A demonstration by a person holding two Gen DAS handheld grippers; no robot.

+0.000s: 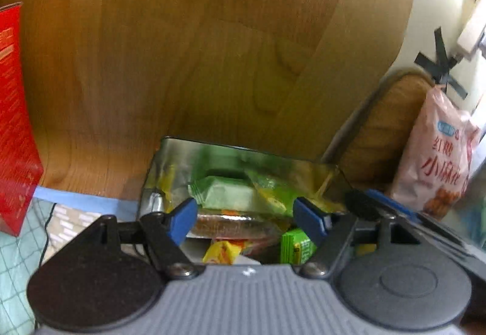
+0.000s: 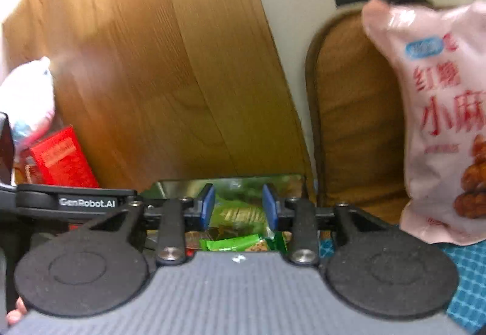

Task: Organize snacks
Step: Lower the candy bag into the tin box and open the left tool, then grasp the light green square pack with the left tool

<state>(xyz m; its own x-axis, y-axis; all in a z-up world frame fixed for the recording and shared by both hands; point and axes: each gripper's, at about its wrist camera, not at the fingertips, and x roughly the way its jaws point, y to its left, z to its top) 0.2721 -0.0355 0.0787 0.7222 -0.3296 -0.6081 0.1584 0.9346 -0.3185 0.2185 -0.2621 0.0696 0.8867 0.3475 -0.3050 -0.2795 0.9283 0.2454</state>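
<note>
A shiny metal tin (image 1: 170, 152) stands open against a wooden board and holds several small snack packets, mostly green (image 1: 231, 192) and yellow (image 1: 223, 253). My left gripper (image 1: 246, 216) is open, its blue pads wide apart over the tin, with nothing between them. My right gripper (image 2: 240, 207) hangs over the same tin (image 2: 231, 180), its pads partly apart above a green packet (image 2: 240, 213), and holds nothing. A green wrapper (image 2: 231, 244) lies nearer below it. The other gripper's black arm (image 2: 76, 201) crosses at the left.
A tall red box (image 1: 15, 122) stands at the left, also seen in the right wrist view (image 2: 63, 158). A large pink snack bag (image 1: 437, 158) leans at the right, close in the right wrist view (image 2: 443, 122). A brown cushion (image 2: 352, 110) stands behind it.
</note>
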